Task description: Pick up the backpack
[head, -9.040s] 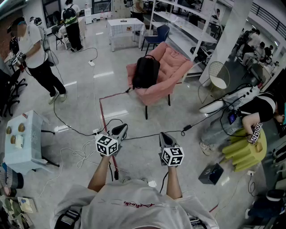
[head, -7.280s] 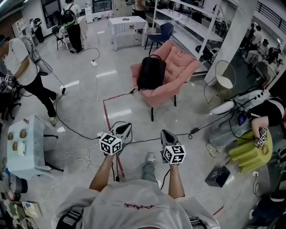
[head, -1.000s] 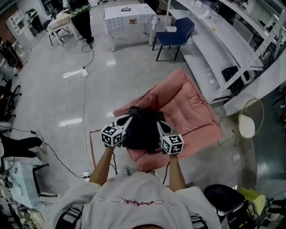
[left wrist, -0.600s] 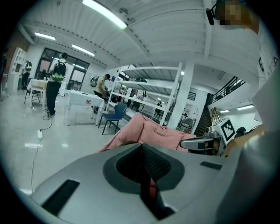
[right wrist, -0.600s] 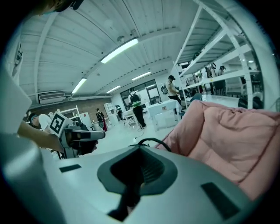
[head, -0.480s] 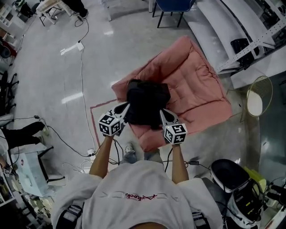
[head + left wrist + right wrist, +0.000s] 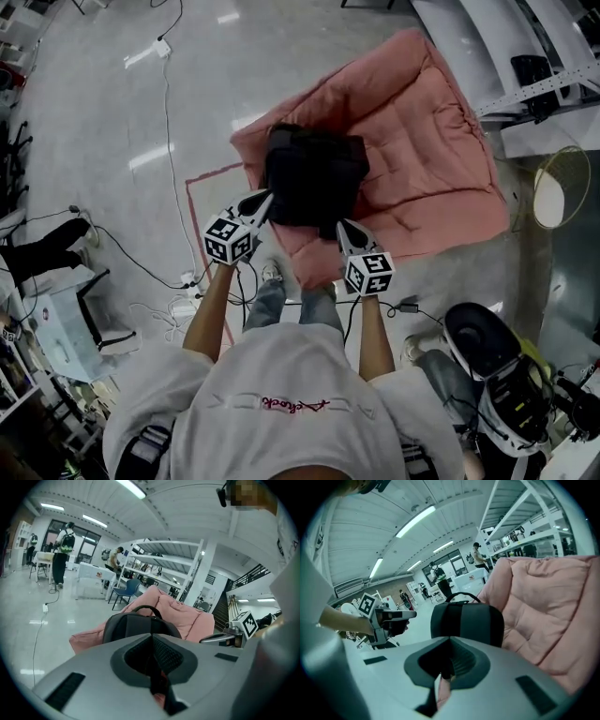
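1. Over the last second both claws have sunk. The left claw [image 7: 262, 201] and the right claw [image 7: 341, 228] now sit low at the near edge of the backpack [image 7: 314, 173] instead of flanking its middle.
2. Each claw is clenched, its jaws pressed together with nothing between them. The backpack stands just ahead of both, and it is unclear whether either tip touches it.
3. The backpack stands upright on the seat of the pink armchair [image 7: 422, 122], toward the seat's left front corner, with its carry handle [image 7: 146, 607] looped on top.
4. The armchair's front edge lies just before the person's legs [image 7: 281, 300].
5. Left of the armchair the floor [image 7: 103, 103] is open, crossed only by a cable [image 7: 169, 112] and a red tape line [image 7: 192, 216].
6. On the right, white shelving [image 7: 525, 56] stands near the armchair's far corner. A black stool [image 7: 478, 337] sits beside the person.
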`<state>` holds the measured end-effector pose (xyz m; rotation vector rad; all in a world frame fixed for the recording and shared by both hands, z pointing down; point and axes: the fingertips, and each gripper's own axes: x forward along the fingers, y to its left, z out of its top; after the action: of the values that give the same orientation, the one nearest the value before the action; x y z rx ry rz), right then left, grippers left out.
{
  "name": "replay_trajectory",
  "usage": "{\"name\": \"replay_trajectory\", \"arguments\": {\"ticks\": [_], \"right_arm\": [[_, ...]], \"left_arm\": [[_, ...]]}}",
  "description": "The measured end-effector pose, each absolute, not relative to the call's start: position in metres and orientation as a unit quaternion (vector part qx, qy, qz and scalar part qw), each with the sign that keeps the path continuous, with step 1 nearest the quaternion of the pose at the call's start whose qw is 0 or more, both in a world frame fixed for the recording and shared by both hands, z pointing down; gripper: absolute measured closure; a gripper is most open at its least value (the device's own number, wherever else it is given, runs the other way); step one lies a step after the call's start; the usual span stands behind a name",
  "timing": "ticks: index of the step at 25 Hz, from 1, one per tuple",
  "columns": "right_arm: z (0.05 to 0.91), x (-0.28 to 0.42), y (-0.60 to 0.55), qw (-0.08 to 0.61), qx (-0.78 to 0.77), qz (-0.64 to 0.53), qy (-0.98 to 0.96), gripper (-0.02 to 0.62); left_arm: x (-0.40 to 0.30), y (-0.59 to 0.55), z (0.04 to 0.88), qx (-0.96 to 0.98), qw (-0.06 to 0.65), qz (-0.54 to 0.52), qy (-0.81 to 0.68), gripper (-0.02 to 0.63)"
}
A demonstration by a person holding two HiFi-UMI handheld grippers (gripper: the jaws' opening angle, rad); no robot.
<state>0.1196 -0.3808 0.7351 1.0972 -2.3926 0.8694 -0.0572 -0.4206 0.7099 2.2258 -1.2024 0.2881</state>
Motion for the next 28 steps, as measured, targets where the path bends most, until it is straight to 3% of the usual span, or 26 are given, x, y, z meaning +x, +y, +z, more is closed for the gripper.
{"name": "replay_trajectory", "arguments": {"ticks": [10, 16, 18, 19, 20, 22, 28], "right_arm": [[0.787, 0.136, -0.383, 0.194, 0.382, 0.334, -0.840, 0.575], [0.793, 0.134, -0.390, 0.162, 0.371, 0.330, -0.852, 0.567], [0.789, 0.136, -0.394, 0.154, 0.368, 0.328, -0.856, 0.417], [0.788, 0.139, -0.396, 0.155, 0.368, 0.326, -0.857, 0.387], [0.789, 0.141, -0.398, 0.158, 0.369, 0.323, -0.857, 0.356], [0.790, 0.145, -0.401, 0.164, 0.371, 0.319, -0.856, 0.327], [0.798, 0.154, -0.413, 0.178, 0.350, 0.320, -0.862, 0.290]], "left_arm": [[-0.061, -0.423, 0.767, 0.818, 0.312, 0.132, -0.465, 0.591], [-0.073, -0.426, 0.787, 0.824, 0.292, 0.141, -0.465, 0.589], [-0.075, -0.427, 0.785, 0.828, 0.288, 0.140, -0.461, 0.586], [-0.076, -0.428, 0.784, 0.829, 0.286, 0.140, -0.460, 0.550], [-0.076, -0.428, 0.783, 0.830, 0.286, 0.140, -0.458, 0.440], [-0.075, -0.428, 0.784, 0.834, 0.282, 0.144, -0.451, 0.355], [-0.067, -0.440, 0.791, 0.849, 0.266, 0.160, -0.427, 0.307]]}}
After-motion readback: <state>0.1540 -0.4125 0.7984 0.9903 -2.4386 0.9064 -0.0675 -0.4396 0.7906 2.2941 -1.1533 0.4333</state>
